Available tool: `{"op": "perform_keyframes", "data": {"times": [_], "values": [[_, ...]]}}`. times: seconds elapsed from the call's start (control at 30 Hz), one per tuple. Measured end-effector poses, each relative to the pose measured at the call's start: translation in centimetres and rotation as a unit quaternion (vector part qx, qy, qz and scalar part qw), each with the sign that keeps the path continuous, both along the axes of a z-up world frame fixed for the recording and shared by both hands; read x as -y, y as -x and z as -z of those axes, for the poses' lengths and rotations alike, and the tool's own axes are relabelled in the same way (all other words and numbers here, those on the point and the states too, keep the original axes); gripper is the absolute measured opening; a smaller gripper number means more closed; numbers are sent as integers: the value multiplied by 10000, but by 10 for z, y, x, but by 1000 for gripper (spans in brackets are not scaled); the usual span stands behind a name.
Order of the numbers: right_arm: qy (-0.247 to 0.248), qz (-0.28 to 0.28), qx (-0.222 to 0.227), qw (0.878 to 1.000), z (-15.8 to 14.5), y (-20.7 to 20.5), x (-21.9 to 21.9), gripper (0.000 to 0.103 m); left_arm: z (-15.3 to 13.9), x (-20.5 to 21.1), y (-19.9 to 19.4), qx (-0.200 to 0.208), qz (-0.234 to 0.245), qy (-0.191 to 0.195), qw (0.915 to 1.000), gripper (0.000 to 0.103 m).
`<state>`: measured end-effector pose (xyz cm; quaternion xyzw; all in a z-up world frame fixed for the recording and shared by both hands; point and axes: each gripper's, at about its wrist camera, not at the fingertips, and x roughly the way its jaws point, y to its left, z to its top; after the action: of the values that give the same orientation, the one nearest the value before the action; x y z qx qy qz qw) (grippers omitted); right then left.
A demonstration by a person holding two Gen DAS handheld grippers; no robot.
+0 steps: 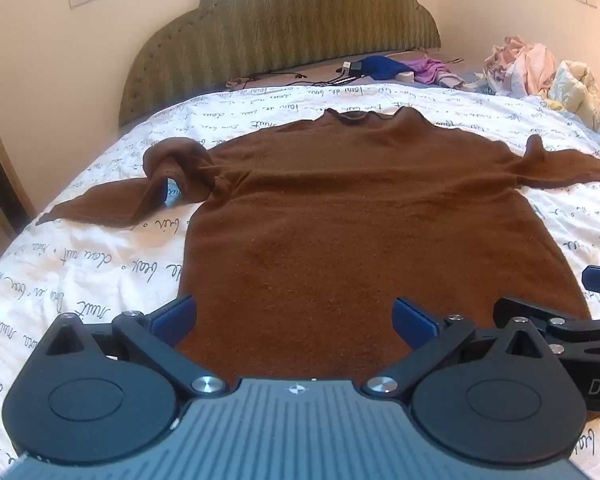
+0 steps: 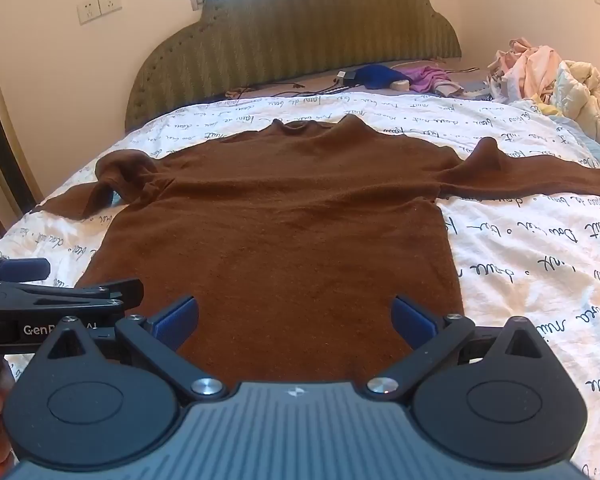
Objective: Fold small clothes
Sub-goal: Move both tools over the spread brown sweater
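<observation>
A brown knitted sweater (image 1: 340,216) (image 2: 292,216) lies flat on the bed, collar toward the headboard, hem toward me. Its left sleeve (image 1: 156,184) is bunched and looped near the shoulder; its right sleeve (image 2: 540,180) stretches out to the right. My left gripper (image 1: 294,316) hovers open over the hem's left part, nothing between its blue pads. My right gripper (image 2: 294,316) hovers open over the hem's right part, also holding nothing. Each gripper shows at the other view's edge: the right one (image 1: 580,304), the left one (image 2: 40,292).
The bed carries a white cover with black script (image 1: 80,280) (image 2: 540,280). A green padded headboard (image 1: 284,28) stands behind. Blue and purple clothes with cables (image 1: 396,68) lie near it. A heap of pale clothes (image 2: 548,76) sits at the far right.
</observation>
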<state>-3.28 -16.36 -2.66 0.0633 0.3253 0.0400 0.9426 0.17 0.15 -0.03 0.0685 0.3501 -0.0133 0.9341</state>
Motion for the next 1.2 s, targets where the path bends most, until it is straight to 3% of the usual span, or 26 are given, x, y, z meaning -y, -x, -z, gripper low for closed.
{"op": "perform_keyframes", "data": {"times": [0.07,0.47,0.6,0.7,0.77,0.83,0.87,0.93,0.97,1.0,1.07,1.13,1.2], "values": [[4,-8,-6,10000,0,1,1,103,3,3,3,61,6,-152,9999,102],[129,32,-59,9999,4,-1,-5,103,4,4,0,16,-27,-237,9997,103],[117,121,58,9998,3,2,-7,103,5,7,-6,-176,-299,-251,9991,103],[-144,131,566,9982,1,11,-6,103,12,15,-9,-354,-409,-623,9966,103],[-480,144,983,9939,-1,19,-5,103,15,14,-4,-350,-164,-398,9985,103],[-604,23,865,9944,-4,18,-10,103,14,12,4,-211,22,55,9998,103],[-484,65,848,9952,-6,17,-12,103,13,14,9,-39,91,36,9999,103],[-42,284,708,9971,-11,16,-15,103,10,21,19,420,114,-334,9985,103],[90,258,683,9973,-14,16,-16,103,8,25,20,459,61,-620,9970,103],[127,255,672,9973,-18,15,-15,103,7,29,19,381,1,-890,9953,103],[-79,446,541,9975,-27,14,-8,103,3,30,19,370,-120,-1038,9938,103],[-237,529,697,9959,-40,20,0,103,-1,23,16,222,-228,-872,9957,103],[-109,488,1151,9921,-56,33,-2,103,-4,15,9,-144,-226,-632,9976,103]]}}
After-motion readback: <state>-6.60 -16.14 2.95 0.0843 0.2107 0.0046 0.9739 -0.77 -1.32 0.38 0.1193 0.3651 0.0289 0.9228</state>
